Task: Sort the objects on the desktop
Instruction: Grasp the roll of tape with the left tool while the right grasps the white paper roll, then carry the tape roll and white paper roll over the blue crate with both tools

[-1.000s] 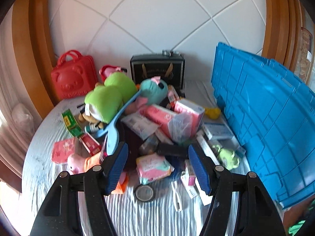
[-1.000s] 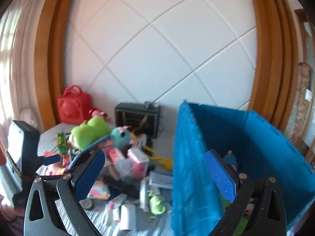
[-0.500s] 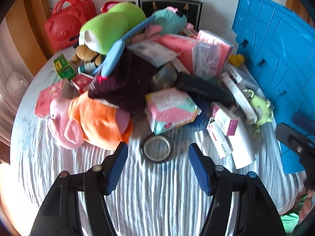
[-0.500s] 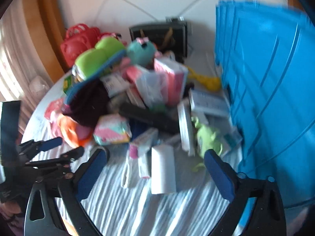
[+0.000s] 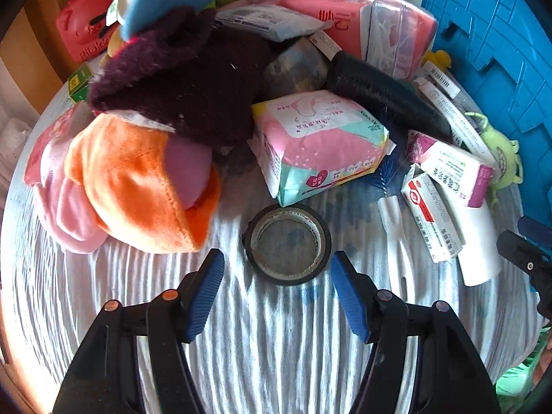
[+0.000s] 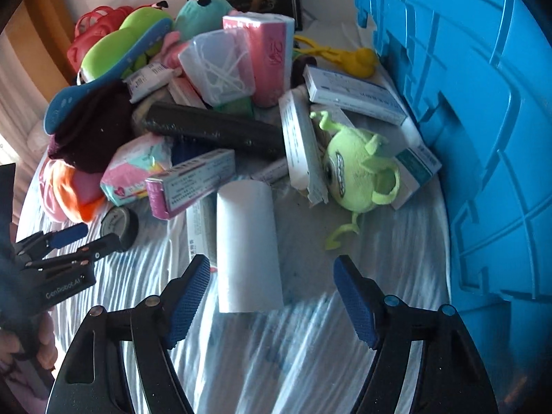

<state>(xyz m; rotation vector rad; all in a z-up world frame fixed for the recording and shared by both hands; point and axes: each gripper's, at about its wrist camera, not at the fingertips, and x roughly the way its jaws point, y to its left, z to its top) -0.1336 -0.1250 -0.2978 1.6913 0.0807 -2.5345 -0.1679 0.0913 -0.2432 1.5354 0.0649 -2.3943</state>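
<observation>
A pile of desktop objects lies on a white striped cloth. My left gripper [image 5: 277, 269] is open and empty, its fingertips on either side of a black tape roll [image 5: 288, 243] that lies flat just ahead. My right gripper [image 6: 272, 276] is open and empty, just behind a white paper roll [image 6: 246, 245]. A green one-eyed plush [image 6: 352, 169] lies ahead to its right. A pink and teal pack [image 5: 317, 141] and an orange and pink plush [image 5: 138, 186] flank the tape roll.
A tall blue crate [image 6: 465, 103] stands on the right, also in the left wrist view [image 5: 500, 27]. Medicine boxes [image 5: 434, 217], a black case [image 5: 383, 96], a dark purple knit [image 5: 186, 86], a red bear bag [image 5: 86, 31] and a yellow toy [image 6: 345, 58] crowd the pile.
Both grippers have come down and forward towards the table. The tape roll now sits between my left fingertips. The white roll now sits just ahead of my right gripper.
</observation>
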